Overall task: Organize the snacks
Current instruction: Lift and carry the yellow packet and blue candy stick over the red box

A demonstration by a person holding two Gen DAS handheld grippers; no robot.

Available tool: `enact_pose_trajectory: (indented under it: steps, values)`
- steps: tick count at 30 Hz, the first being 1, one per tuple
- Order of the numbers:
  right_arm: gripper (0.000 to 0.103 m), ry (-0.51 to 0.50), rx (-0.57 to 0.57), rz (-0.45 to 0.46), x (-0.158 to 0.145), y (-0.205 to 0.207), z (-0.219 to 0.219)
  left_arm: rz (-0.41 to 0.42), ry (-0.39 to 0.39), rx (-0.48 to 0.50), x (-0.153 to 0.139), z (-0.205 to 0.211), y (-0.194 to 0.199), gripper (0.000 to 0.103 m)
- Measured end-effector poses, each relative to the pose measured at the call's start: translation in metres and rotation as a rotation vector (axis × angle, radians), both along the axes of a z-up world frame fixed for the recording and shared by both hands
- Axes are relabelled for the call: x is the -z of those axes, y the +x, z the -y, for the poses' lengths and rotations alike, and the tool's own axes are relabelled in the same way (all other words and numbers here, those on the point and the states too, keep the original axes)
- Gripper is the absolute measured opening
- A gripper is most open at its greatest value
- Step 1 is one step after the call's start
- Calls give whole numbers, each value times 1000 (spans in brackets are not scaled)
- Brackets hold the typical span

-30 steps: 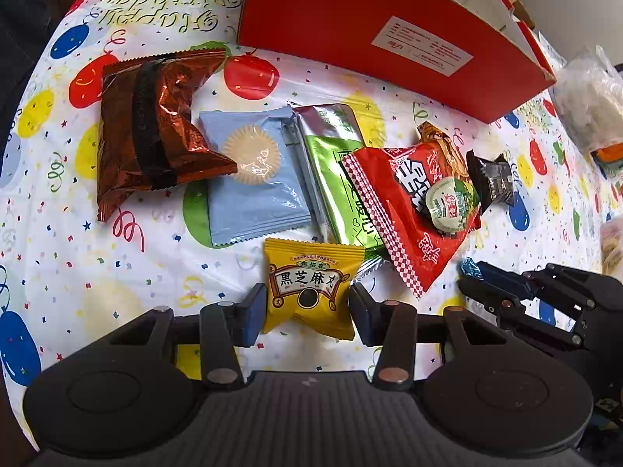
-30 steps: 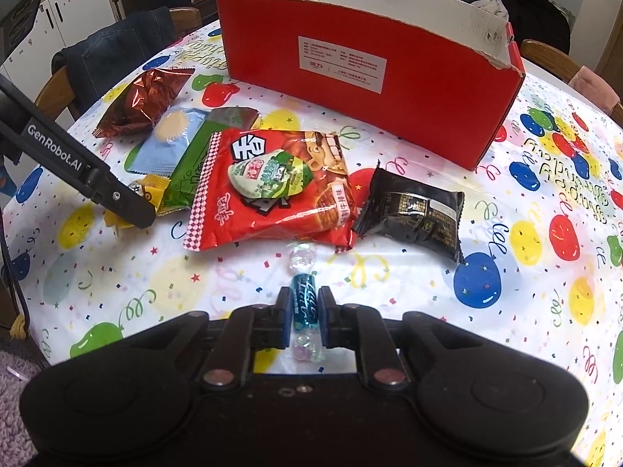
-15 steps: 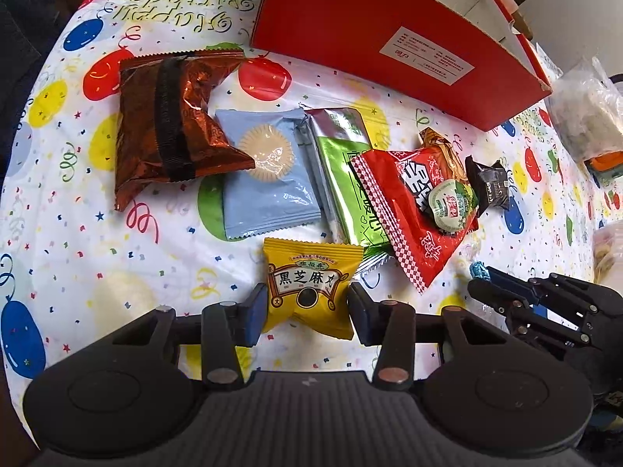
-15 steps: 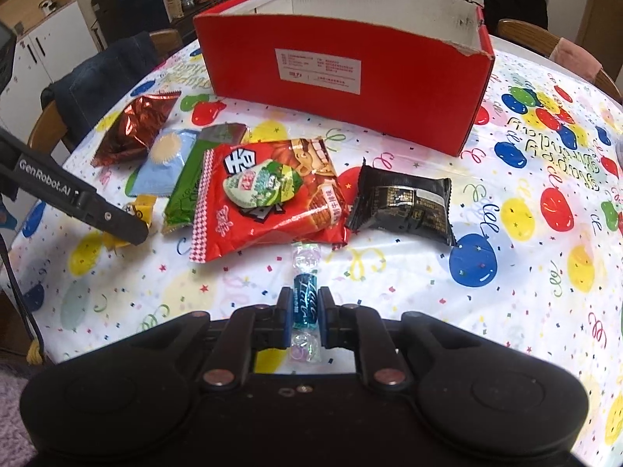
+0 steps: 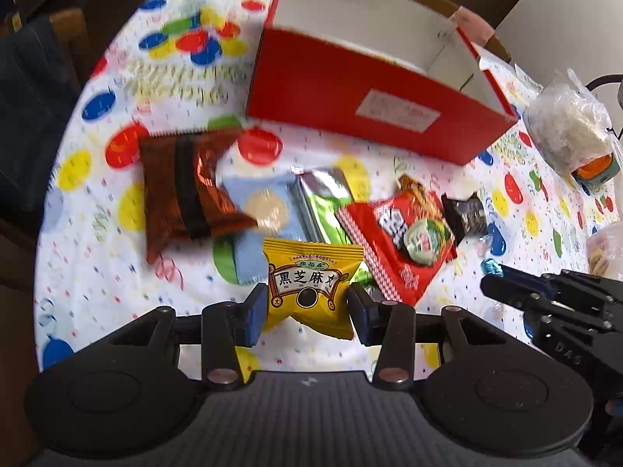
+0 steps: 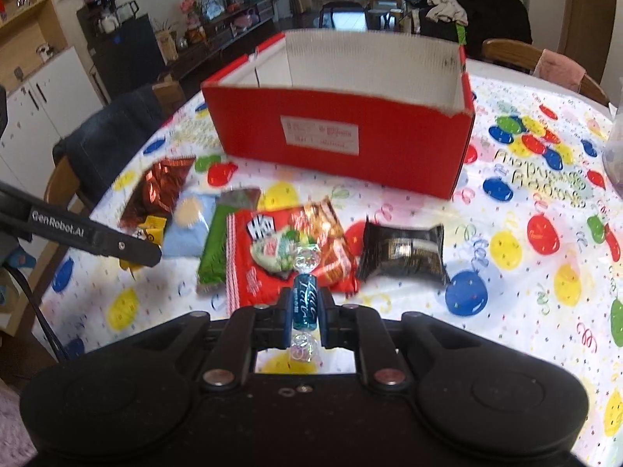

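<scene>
Red box (image 6: 338, 138): landmark, open top, on bench (image 6: 525, 295), interior appears empty, partly hidden.
Left gripper (image 5: 307, 303): clamped on yellow sesame packet (image 5: 309, 286), held clear of bench, near side of box, likely for drop-in.
Right gripper (image 6: 305, 307): closed on blue wrapped candy (image 6: 305, 303), nearer than box.
Loose before box: red packet (image 6: 288, 249), black packet (image 6: 401, 251), green packet (image 6: 216, 249), brown foil bag (image 5: 187, 186), awaiting sorting.
</scene>
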State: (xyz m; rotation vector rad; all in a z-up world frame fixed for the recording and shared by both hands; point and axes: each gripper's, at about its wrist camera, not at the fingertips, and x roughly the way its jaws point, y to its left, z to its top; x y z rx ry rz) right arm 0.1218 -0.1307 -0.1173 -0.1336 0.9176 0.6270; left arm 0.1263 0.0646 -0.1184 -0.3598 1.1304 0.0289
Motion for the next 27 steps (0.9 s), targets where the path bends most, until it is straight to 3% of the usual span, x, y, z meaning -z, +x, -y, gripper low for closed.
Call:
enact_pose_trajectory:
  steps: [27]
  values:
    - [11, 128, 49, 154, -75, 55, -6, 184, 101, 20, -75, 1, 48, 43]
